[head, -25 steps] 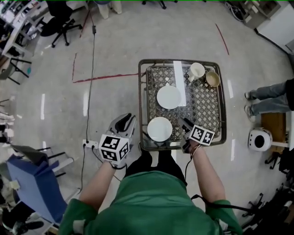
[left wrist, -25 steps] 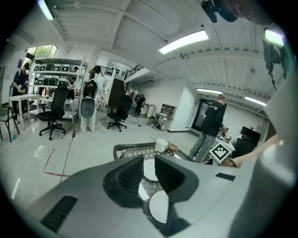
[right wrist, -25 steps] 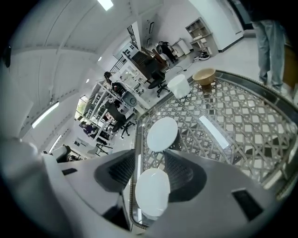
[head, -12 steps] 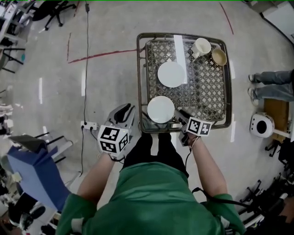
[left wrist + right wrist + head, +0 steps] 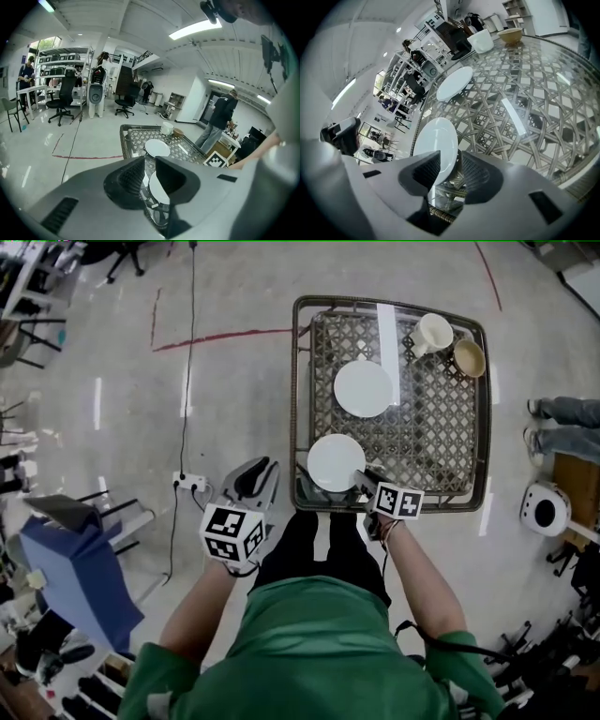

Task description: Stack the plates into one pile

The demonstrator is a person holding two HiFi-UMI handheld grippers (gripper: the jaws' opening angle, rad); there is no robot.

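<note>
Glass is laid over the woven rattan top of a square table (image 5: 296, 399), which is set on a polished grey floor (image 5: 234, 399). Two white plates are placed apart on the glass. The near plate (image 5: 335, 461) lies flat close to the near edge, and the far plate (image 5: 363, 388) lies towards the middle. A white mug (image 5: 433, 332) and a tan bowl (image 5: 469, 357) are grouped just beside each other at the far right corner. Bare glass is shown between the plates and the right rim.

The right gripper (image 5: 361, 479) is held at the near edge and tilted downward, with the rim of the near plate between its jaws. The jaws have just been closing. They are seen partly apart, and a dark gap is visible between the rim and one pad, so the plate is not clamped.

The left gripper (image 5: 255, 474) is held over the floor, just off the near left corner of the table. Its jaws are set narrowly apart, and nothing is held between them.

A red tape line (image 5: 220, 336) is marked on the floor to the left of the table. A black cable (image 5: 187, 381) is run across it to a white power strip (image 5: 190, 483) near the left gripper. A blue-covered object (image 5: 80, 563) is positioned well to the left. To the right of the table, the legs of a standing person (image 5: 567, 427) and a round white device (image 5: 546, 509) are seen. Open floor is shown between the left rim and the cable.
</note>
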